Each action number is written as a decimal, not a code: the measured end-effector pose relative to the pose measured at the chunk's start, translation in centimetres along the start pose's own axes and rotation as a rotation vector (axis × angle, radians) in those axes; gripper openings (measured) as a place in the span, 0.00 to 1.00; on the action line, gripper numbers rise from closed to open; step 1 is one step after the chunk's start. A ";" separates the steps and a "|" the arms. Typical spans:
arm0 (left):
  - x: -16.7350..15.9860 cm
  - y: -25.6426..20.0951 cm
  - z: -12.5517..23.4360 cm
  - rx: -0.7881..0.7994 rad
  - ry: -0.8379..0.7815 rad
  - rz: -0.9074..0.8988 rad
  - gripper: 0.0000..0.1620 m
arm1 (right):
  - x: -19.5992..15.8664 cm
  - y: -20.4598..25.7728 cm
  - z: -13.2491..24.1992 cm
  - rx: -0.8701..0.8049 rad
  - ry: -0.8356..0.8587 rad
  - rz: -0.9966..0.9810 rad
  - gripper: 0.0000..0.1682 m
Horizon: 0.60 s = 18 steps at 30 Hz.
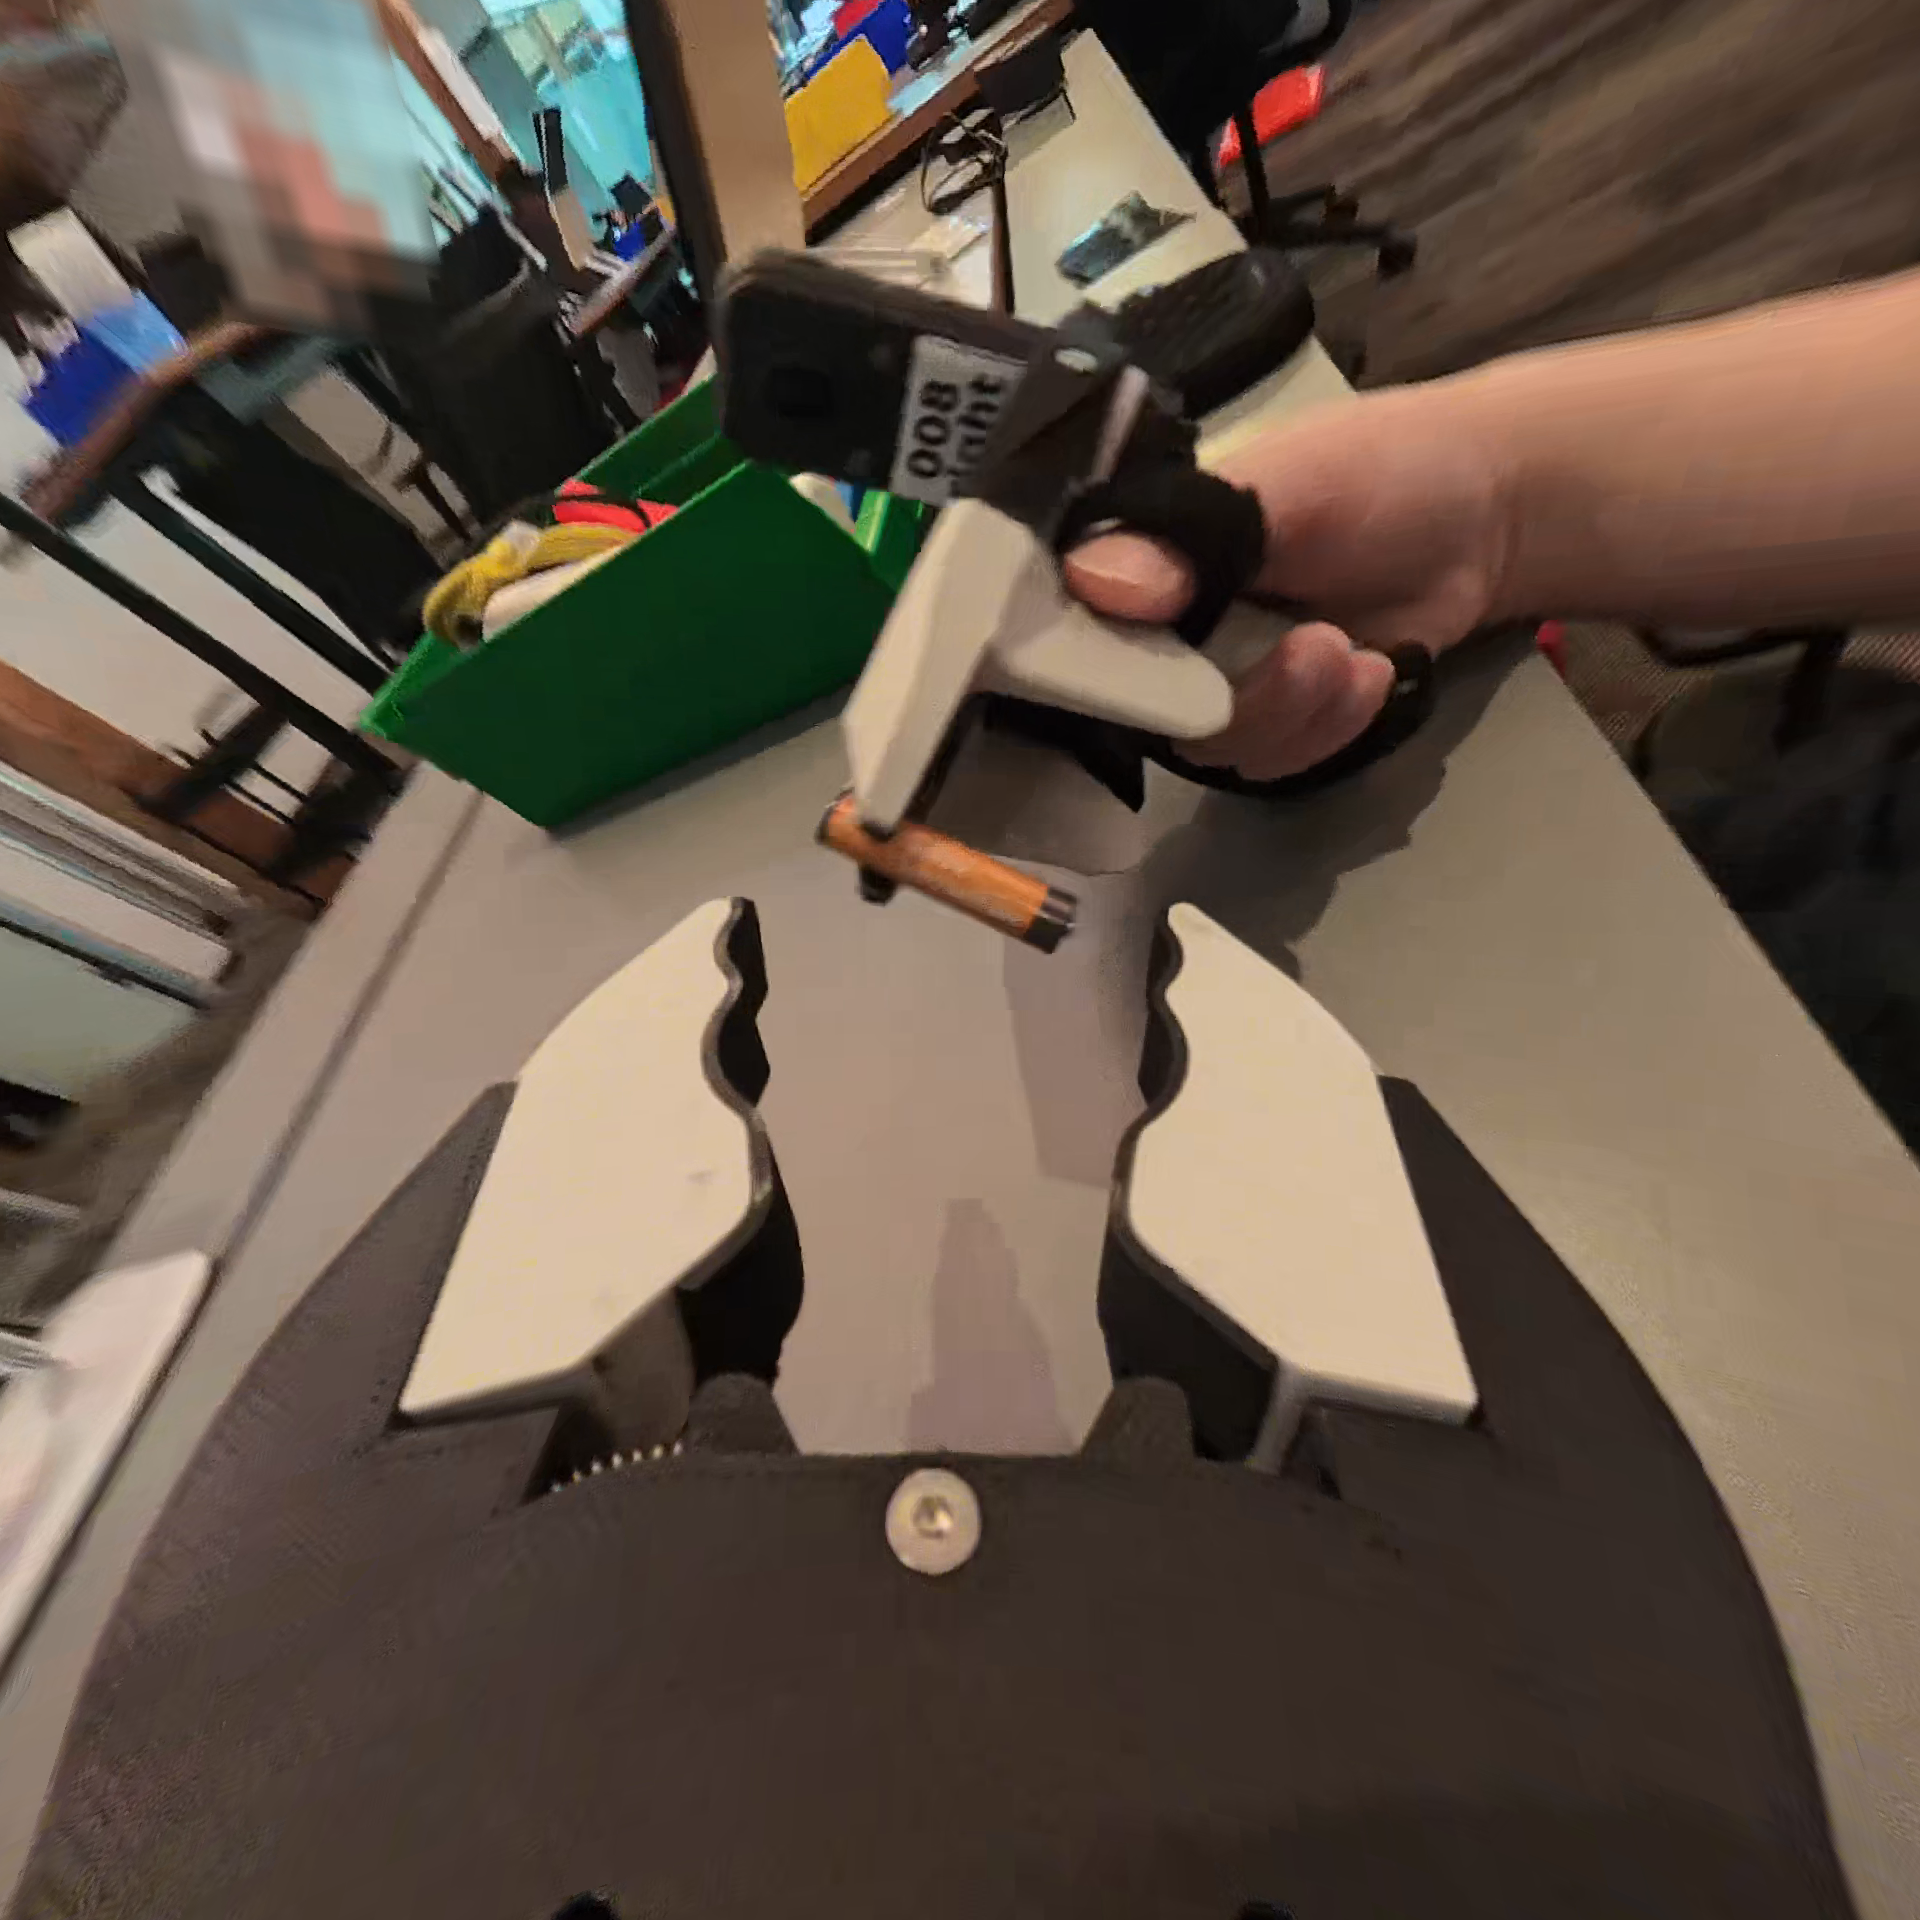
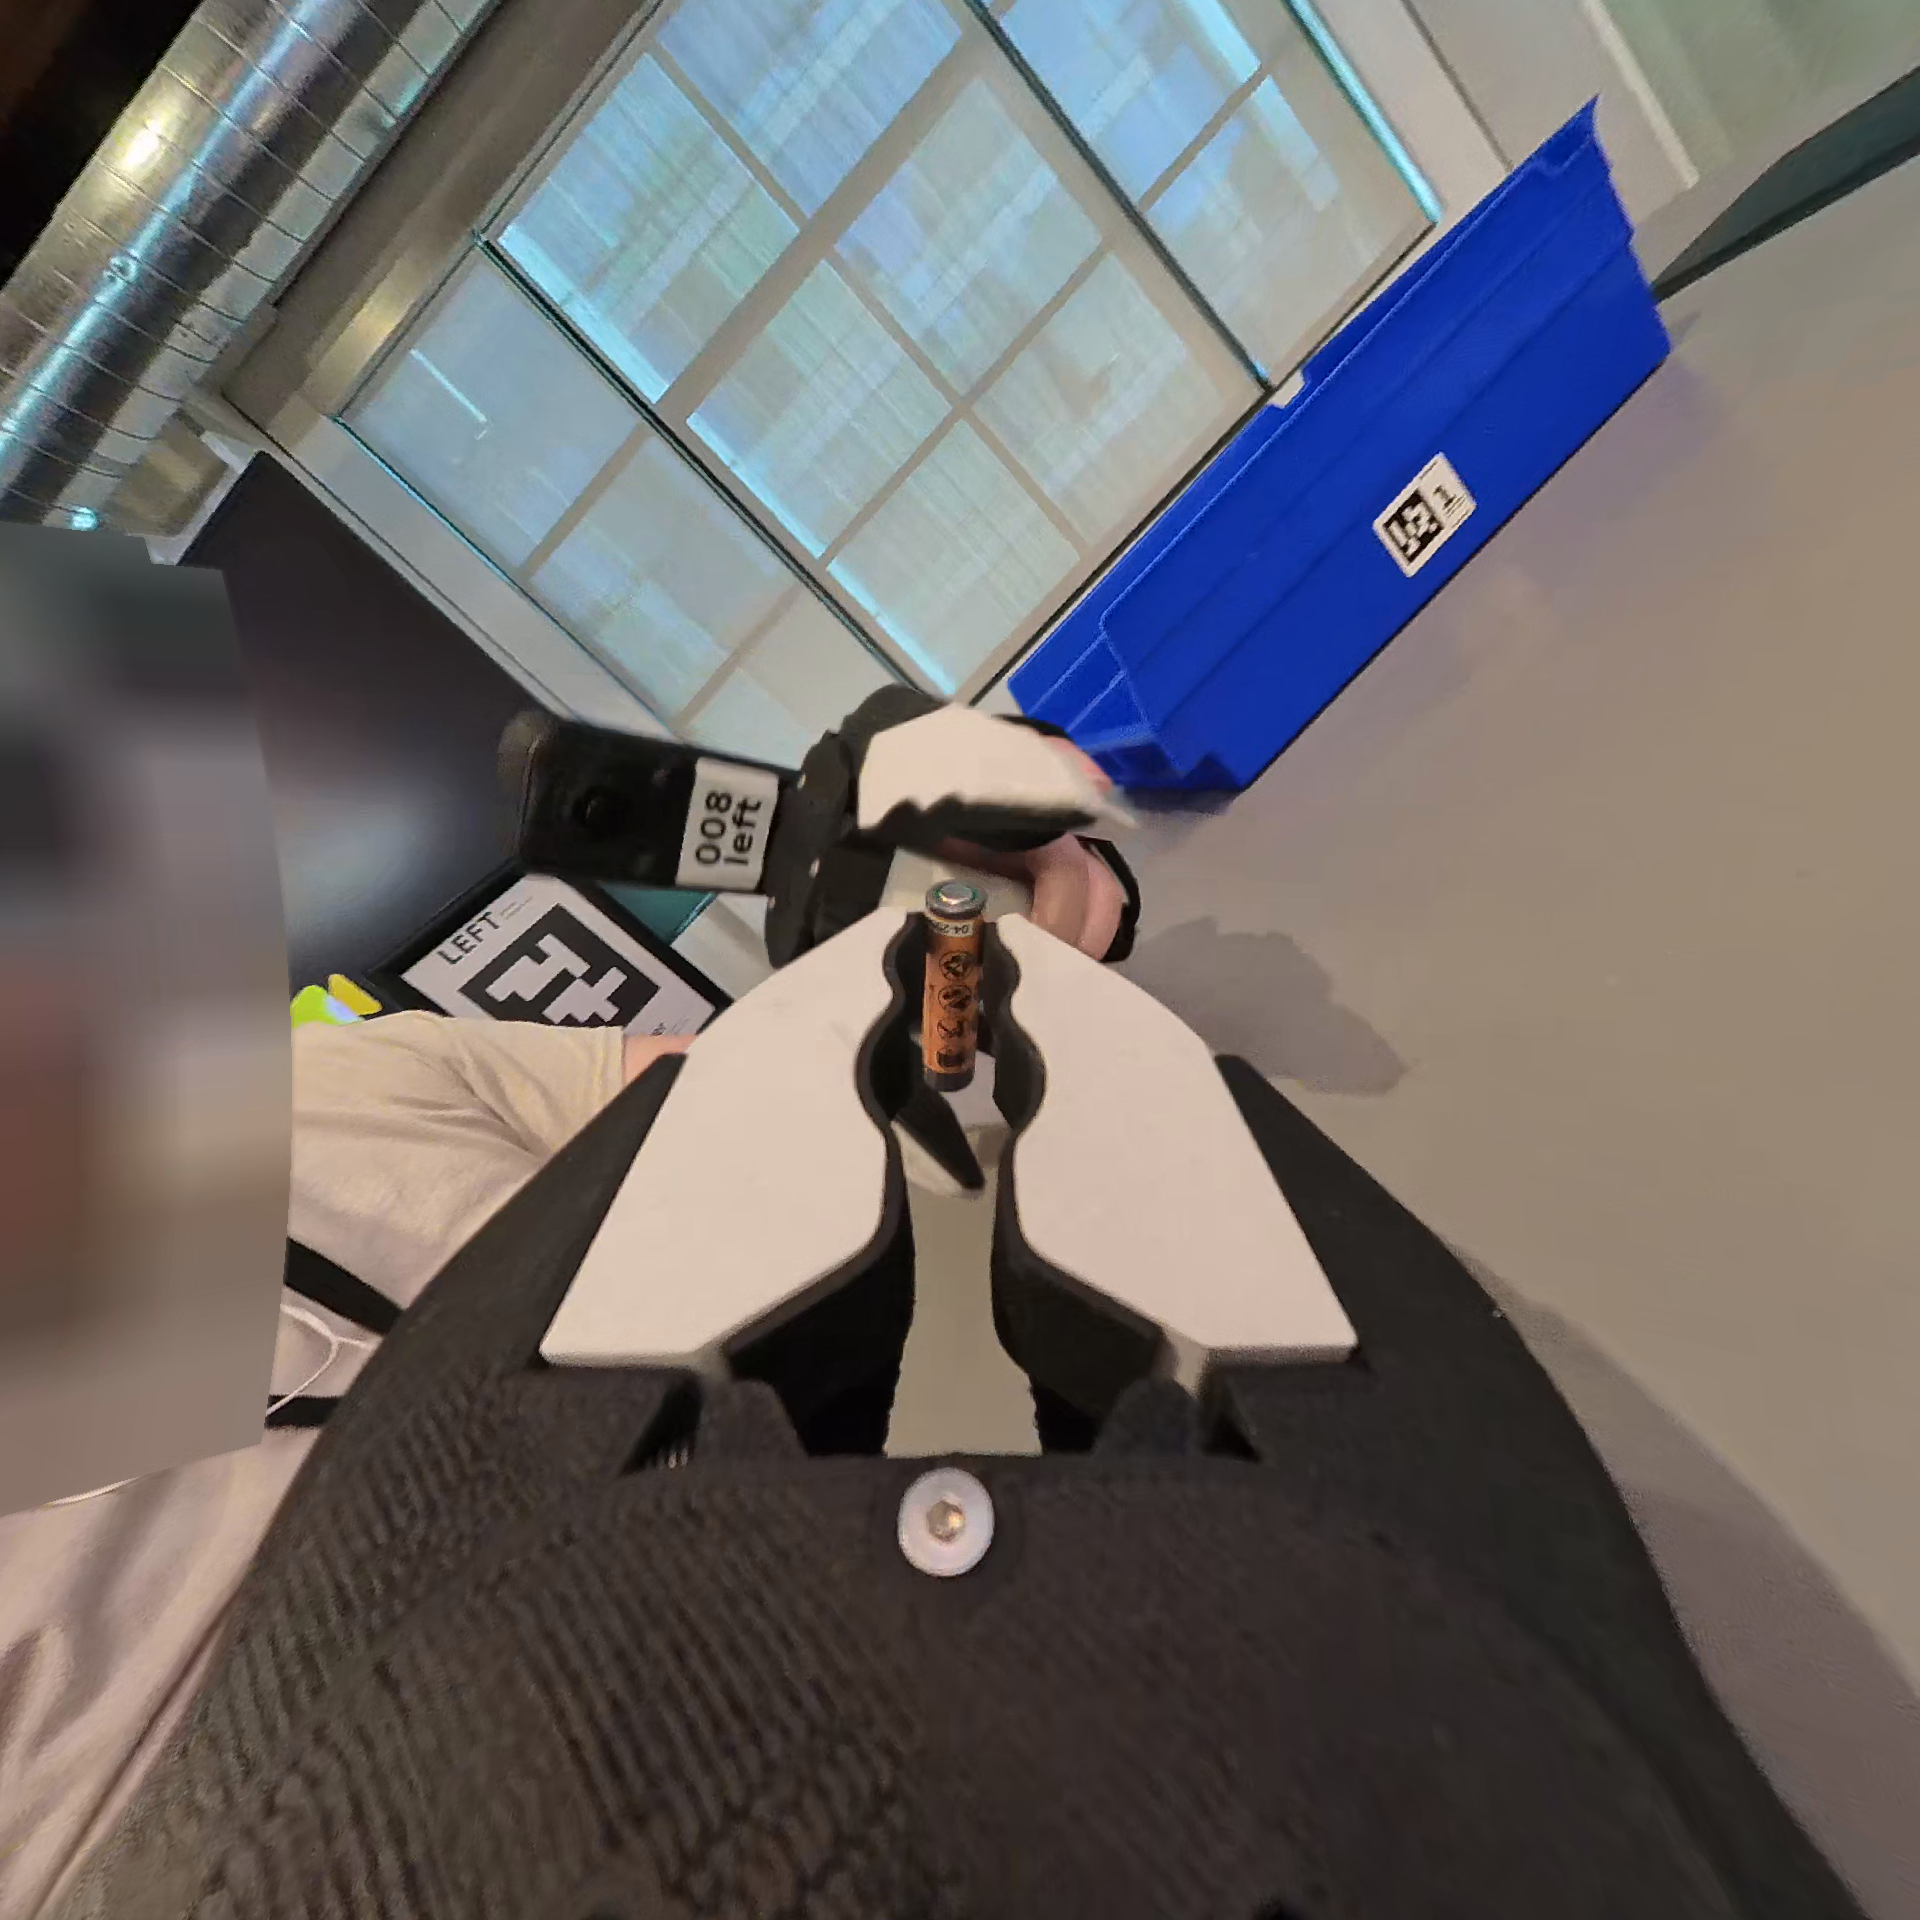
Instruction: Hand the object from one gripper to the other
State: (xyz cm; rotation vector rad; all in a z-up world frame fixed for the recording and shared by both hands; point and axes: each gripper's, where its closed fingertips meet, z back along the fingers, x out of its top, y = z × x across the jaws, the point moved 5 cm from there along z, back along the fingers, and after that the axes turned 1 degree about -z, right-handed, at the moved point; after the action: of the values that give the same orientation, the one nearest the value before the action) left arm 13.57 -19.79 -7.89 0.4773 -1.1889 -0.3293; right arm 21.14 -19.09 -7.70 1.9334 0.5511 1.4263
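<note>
A copper-and-black battery (image 2: pixel 954 987) is clamped between the tips of my right gripper (image 2: pixel 951 951), which is shut on it. In the left wrist view the same battery (image 1: pixel 943 871) hangs crosswise from the right gripper (image 1: pixel 881 826), held above the grey table (image 1: pixel 1507 1039). My left gripper (image 1: pixel 956 930) is open and empty, its white fingers (image 1: pixel 644 1122) spread just below and short of the battery. The left gripper also shows in the right wrist view (image 2: pixel 987 769), just beyond the battery.
A green bin (image 1: pixel 644 665) with yellow, red and white items stands on the table behind the battery. A blue bin (image 2: pixel 1351 499) with a square marker sticker sits farther along the table. A person's hand (image 1: pixel 1351 561) holds the right gripper. Chairs and desks lie beyond. My two grippers' fingertips are within a few centimetres of each other.
</note>
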 end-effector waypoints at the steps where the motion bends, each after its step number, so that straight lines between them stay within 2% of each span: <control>1: 0.1 -0.6 -0.1 0.007 0.004 -0.054 0.42 | -0.1 0.0 -0.1 0.007 0.008 -0.014 0.06; 6: 1.1 -1.4 -0.5 0.079 0.007 -0.163 0.41 | -0.6 -0.3 -0.4 -0.003 0.053 -0.036 0.06; 8: 1.1 -1.4 -0.3 0.087 0.014 -0.193 0.35 | -0.8 -0.4 -0.5 0.004 0.073 -0.046 0.06; 10: 0.9 -0.9 -0.1 0.123 0.022 -0.223 0.22 | -1.1 -0.5 -0.7 -0.001 0.100 -0.047 0.06; 11: 0.9 -0.8 0.1 0.122 0.017 -0.232 0.19 | -1.2 -0.4 -0.9 0.002 0.111 -0.041 0.06; 14: 1.1 -0.6 0.5 0.113 0.003 -0.220 0.21 | -1.2 -0.2 -0.8 0.018 0.104 -0.038 0.06; 15: 1.0 -0.8 0.5 0.088 0.009 -0.220 0.27 | -1.1 -0.2 -0.7 0.025 0.099 -0.044 0.06; 18: 0.7 -1.1 0.3 0.050 0.033 -0.201 0.33 | -1.2 -0.2 -0.7 0.025 0.100 -0.047 0.06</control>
State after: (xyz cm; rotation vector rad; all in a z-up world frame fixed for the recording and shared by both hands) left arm 13.51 -21.08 -7.82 0.6455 -1.1215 -0.4632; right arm 20.12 -19.55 -8.49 1.8638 0.6594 1.4990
